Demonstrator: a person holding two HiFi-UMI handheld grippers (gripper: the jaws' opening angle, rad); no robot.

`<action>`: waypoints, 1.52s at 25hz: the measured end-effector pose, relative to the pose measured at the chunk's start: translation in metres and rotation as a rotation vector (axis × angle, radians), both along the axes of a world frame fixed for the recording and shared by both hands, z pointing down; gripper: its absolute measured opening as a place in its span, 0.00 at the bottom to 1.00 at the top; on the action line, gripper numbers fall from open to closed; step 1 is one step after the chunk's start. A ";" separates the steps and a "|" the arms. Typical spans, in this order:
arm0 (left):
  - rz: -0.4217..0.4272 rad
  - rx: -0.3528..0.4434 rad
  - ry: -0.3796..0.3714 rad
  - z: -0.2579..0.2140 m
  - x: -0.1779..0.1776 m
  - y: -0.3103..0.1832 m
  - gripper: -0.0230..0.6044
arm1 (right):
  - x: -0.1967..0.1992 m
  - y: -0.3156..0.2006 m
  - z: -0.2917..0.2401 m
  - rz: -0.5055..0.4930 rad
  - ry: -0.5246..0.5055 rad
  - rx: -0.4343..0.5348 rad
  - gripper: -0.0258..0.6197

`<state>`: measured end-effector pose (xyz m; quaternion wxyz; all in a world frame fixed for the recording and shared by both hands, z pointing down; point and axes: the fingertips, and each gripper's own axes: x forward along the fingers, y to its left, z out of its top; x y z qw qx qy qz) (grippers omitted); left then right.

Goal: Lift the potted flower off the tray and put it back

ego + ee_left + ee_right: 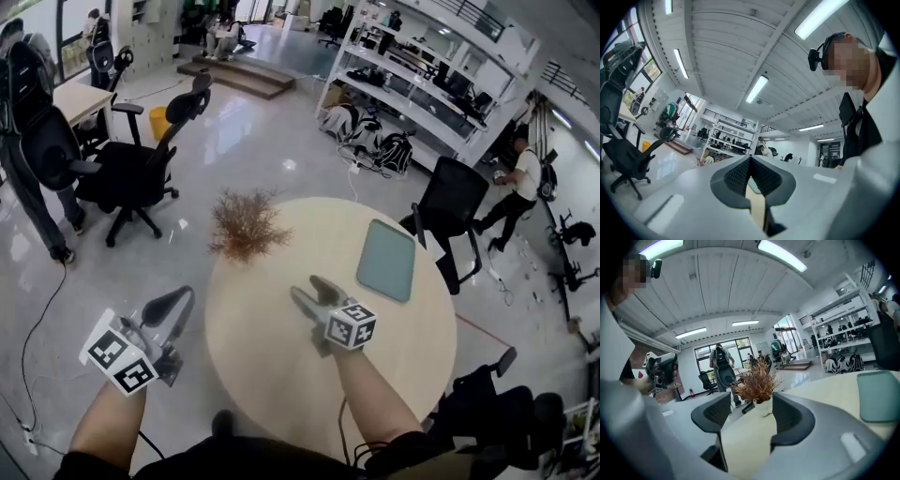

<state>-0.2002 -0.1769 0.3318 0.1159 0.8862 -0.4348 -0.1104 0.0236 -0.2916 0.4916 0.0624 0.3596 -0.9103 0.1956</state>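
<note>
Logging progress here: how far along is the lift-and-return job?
Looks done: the potted flower is off the tray, standing on the bare table apart from it. In hand: nothing. The right gripper points at the plant with jaws apart, short of it; the left gripper is shut and empty. Left: grip the pot and set it back on the tray.

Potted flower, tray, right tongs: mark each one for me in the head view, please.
potted flower [246,228], head view, middle of the brown foliage.
tray [386,260], head view, bare centre of its surface.
right tongs [307,287], head view, midway between the two fingertips.
</note>
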 end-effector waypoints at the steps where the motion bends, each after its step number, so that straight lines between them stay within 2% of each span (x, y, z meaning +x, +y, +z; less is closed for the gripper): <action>1: 0.022 0.000 0.012 -0.006 0.005 0.006 0.03 | 0.007 0.014 -0.014 0.007 -0.006 0.010 0.47; 4: 0.100 0.014 0.032 -0.032 0.024 0.016 0.03 | 0.033 0.049 -0.059 0.043 -0.018 0.045 0.39; 9: 0.232 0.054 -0.005 -0.070 0.049 0.030 0.03 | 0.075 0.114 -0.124 0.152 -0.037 0.111 0.29; 14: 0.295 0.032 0.036 -0.095 0.079 0.041 0.03 | 0.119 0.170 -0.172 0.258 -0.061 0.141 0.16; 17: 0.340 0.039 0.030 -0.115 0.109 0.050 0.03 | 0.148 0.202 -0.201 0.297 -0.090 0.168 0.06; 22: 0.385 0.073 0.038 -0.144 0.168 0.079 0.03 | 0.201 0.261 -0.239 0.322 -0.111 0.197 0.06; 31: 0.501 0.002 0.121 -0.148 0.279 0.137 0.03 | 0.279 0.360 -0.280 0.303 -0.017 0.248 0.06; 34: 0.513 -0.013 0.123 -0.149 0.300 0.146 0.03 | 0.299 0.378 -0.283 0.313 -0.014 0.258 0.06; 38: 0.492 -0.007 0.138 -0.155 0.304 0.150 0.03 | 0.313 0.384 -0.285 0.324 -0.028 0.264 0.06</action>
